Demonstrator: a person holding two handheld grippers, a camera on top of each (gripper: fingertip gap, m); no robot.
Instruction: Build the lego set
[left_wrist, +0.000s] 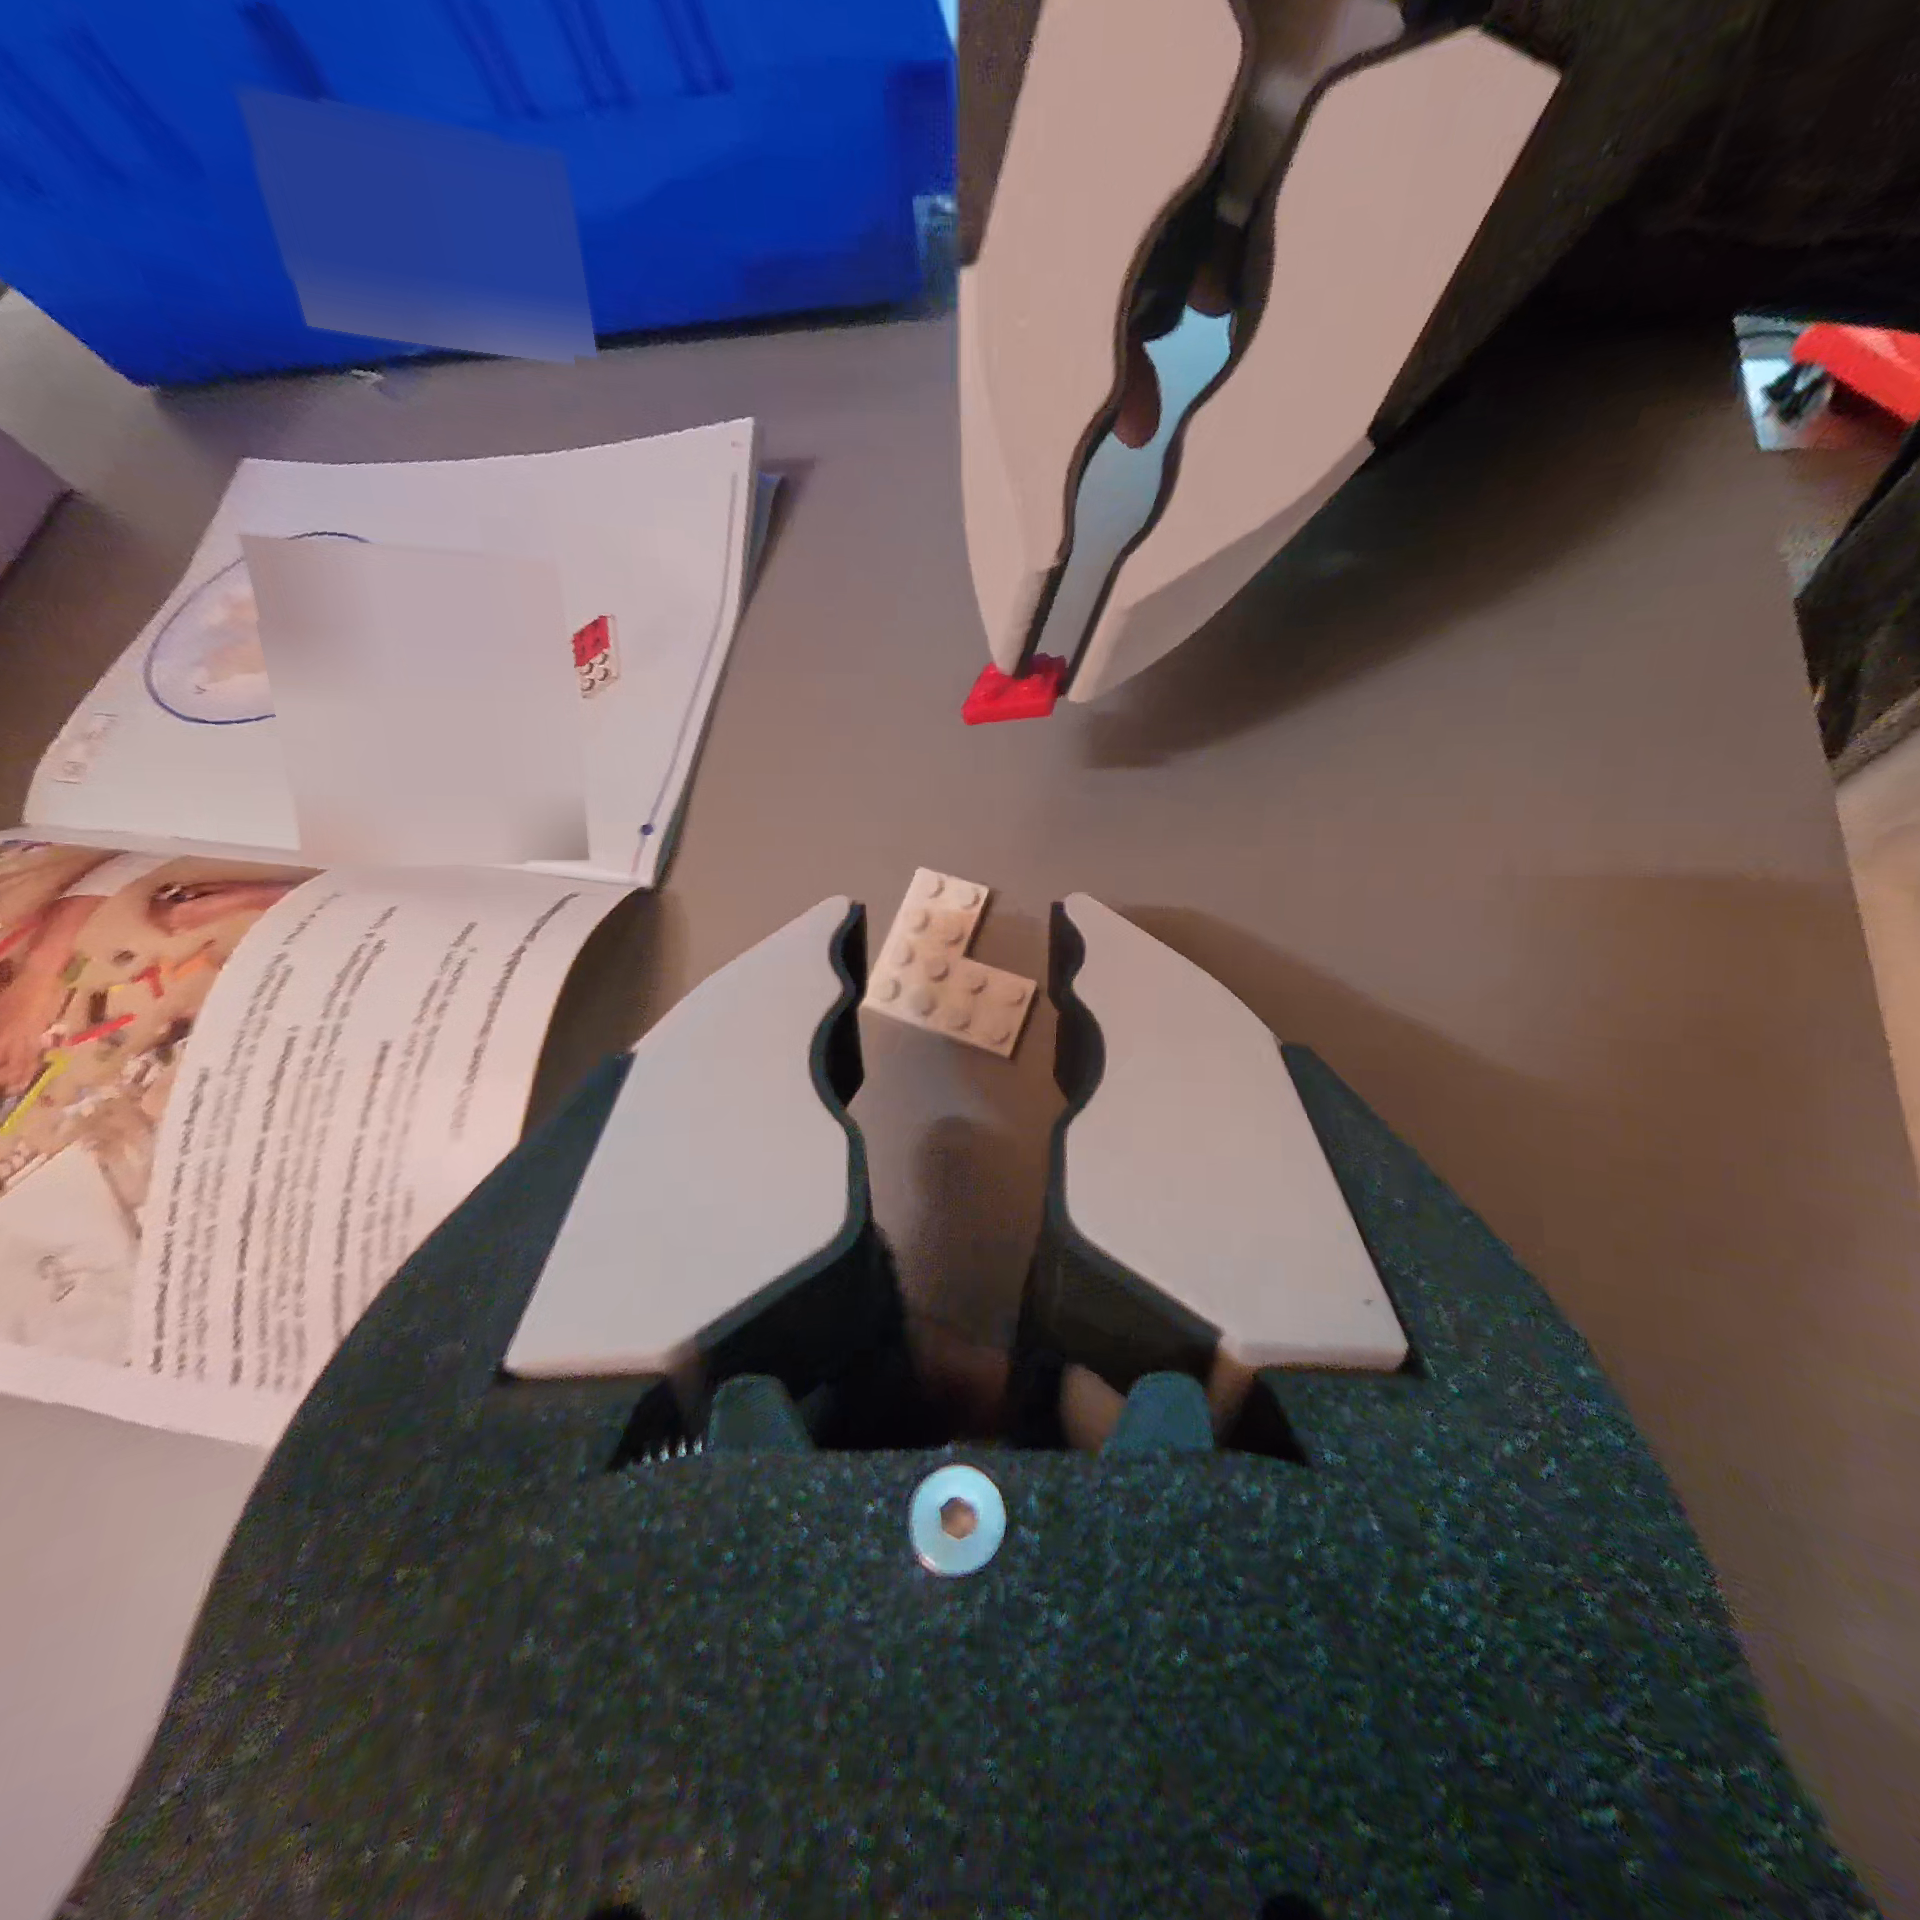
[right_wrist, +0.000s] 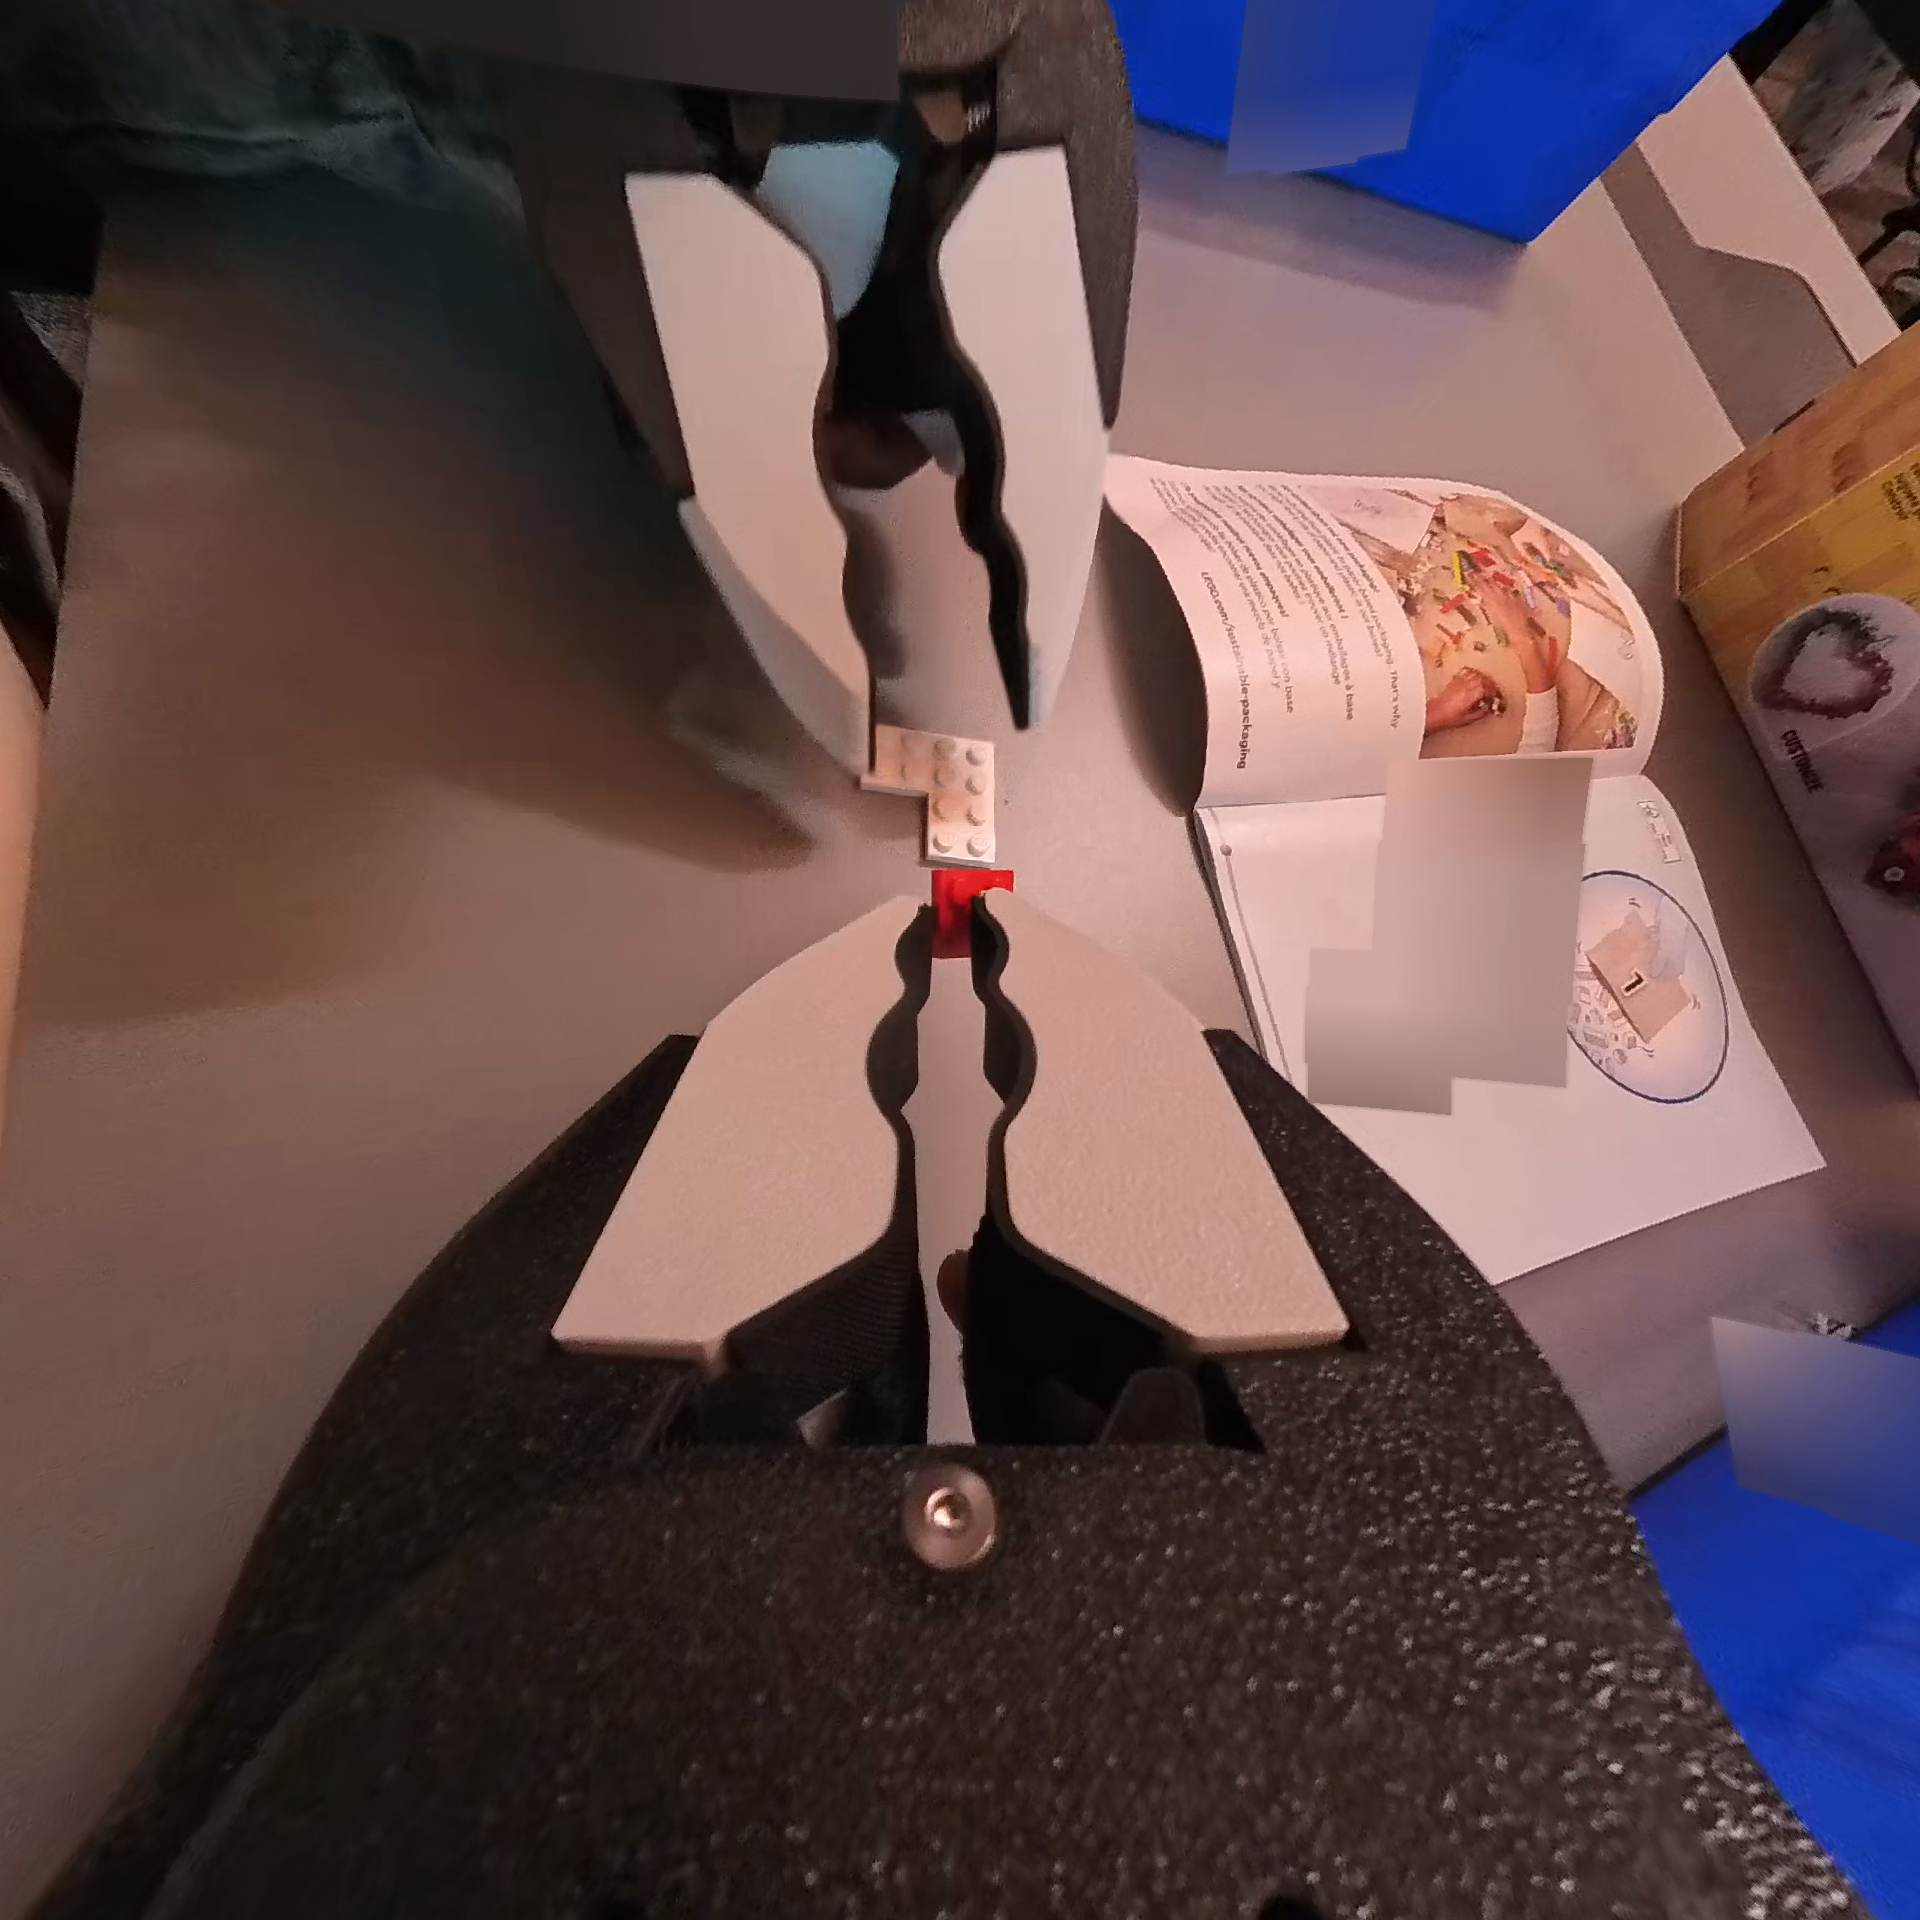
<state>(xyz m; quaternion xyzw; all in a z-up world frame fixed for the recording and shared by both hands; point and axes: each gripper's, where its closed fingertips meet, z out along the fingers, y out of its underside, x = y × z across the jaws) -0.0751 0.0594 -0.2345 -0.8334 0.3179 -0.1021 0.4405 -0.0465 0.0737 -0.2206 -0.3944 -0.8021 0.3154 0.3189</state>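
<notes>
A grey L-shaped plate (left_wrist: 951, 966) lies flat on the table between the tips of my left gripper (left_wrist: 956, 914), which is open and not touching it. The plate also shows in the right wrist view (right_wrist: 951, 784). My right gripper (right_wrist: 951, 914) is shut on a small red plate (right_wrist: 961, 899) and holds it just above the table, a short way from the grey plate. In the left wrist view the right gripper (left_wrist: 1055, 665) comes down from above with the red plate (left_wrist: 1013, 694) at its tips.
An open instruction booklet (left_wrist: 416, 727) lies left of the plates; it also shows in the right wrist view (right_wrist: 1455, 831). A blue bin (left_wrist: 468, 156) stands behind it. A yellow cardboard box (right_wrist: 1808, 623) sits at the right edge. About 4 cm separates my left fingertips from my right.
</notes>
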